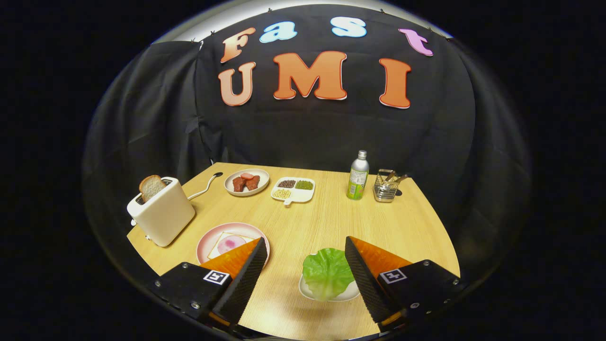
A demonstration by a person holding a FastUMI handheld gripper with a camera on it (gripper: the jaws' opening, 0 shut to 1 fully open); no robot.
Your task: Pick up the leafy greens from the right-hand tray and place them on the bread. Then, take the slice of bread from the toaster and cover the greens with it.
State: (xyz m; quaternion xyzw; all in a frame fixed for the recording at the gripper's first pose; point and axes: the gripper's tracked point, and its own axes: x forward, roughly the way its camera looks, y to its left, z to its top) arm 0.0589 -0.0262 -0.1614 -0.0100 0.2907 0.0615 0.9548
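A: Nearest to us, the tool (303, 265) hangs low over the desk (331, 213) with its two fingers (244, 279) spread wide and nothing between them.

B: And the leafy greens (326, 272)?

A: Lying on the small white tray (307, 290), just ahead of the fingers and close beside the right one, nearer to it than to the left.

B: Where do they go?

A: Onto the bread (226, 244) on the pink plate (208, 241), partly hidden behind the left finger. A pale pink round slice already lies on it. The second slice (151, 187) stands up out of the toaster (163, 213), beyond the plate.

B: So the step in hand looks like the pick-up. How to do it well?

A: Shift right to centre the leaf in the gap, come down with the fingers kept wide, and close on the raised, crinkled middle rather than a thin edge. A gentle squeeze should do; the leaf looks soft and could tear or slip, and the tray might slide if nudged.
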